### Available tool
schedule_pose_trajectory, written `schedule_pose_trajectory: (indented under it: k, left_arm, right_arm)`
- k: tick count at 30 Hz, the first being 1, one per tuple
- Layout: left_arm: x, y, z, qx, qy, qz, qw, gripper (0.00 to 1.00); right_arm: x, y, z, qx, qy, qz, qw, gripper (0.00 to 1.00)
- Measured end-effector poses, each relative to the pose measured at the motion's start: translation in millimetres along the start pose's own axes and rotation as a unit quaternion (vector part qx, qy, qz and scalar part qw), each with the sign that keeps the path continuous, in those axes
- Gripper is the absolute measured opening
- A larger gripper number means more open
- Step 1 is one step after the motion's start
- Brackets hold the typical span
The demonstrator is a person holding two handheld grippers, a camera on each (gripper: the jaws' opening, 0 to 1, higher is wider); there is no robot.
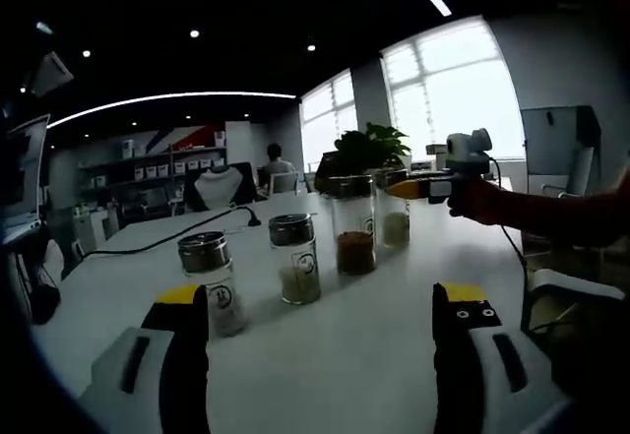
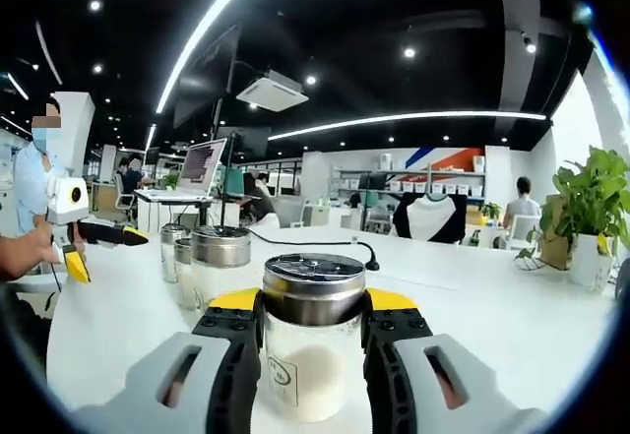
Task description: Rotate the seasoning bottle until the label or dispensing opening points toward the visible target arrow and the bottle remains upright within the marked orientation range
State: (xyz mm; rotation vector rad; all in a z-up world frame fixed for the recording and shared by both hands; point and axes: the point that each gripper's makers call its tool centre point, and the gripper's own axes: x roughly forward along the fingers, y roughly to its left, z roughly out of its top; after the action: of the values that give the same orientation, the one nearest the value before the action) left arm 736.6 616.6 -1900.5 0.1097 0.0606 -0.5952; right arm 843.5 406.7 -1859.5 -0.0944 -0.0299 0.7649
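Two yellow-tipped jaws of the right gripper (image 2: 313,331) pinch a seasoning bottle (image 2: 312,345) just under its metal cap, the bottle upright on the white surface (image 2: 472,306) with pale powder inside. Behind it stand more capped bottles (image 2: 219,262). In the left gripper view, the left gripper (image 1: 325,311) hangs spread wide above the surface, holding nothing; four bottles run in a row ahead, and a hand (image 1: 482,198) reaches level from the right to the far one.
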Motion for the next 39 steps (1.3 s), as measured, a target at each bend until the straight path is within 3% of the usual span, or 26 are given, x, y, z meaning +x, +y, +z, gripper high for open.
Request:
schedule_pose_trajectory:
  k: [3,9,39]
  left_arm:
    - [-1,0.4,1.6,0.002,-0.002,0.002,1.0,1.0]
    - [0,0.4,-0.6,0.001,0.002,0.002,1.0,1.0]
    - [-1,2.8,-0.1,0.004,0.004,0.005,1.0,1.0]
  right_arm:
    - [-3,-3,-1.2,0.037,-0.007,0.004,0.9993,0.37]
    - [-7,7,-0.2,0.023,-0.002,0.003,0.9997,0.37]
    - [-3,9,-1.3,0.031,-0.006,0.028,0.9991,0.37]
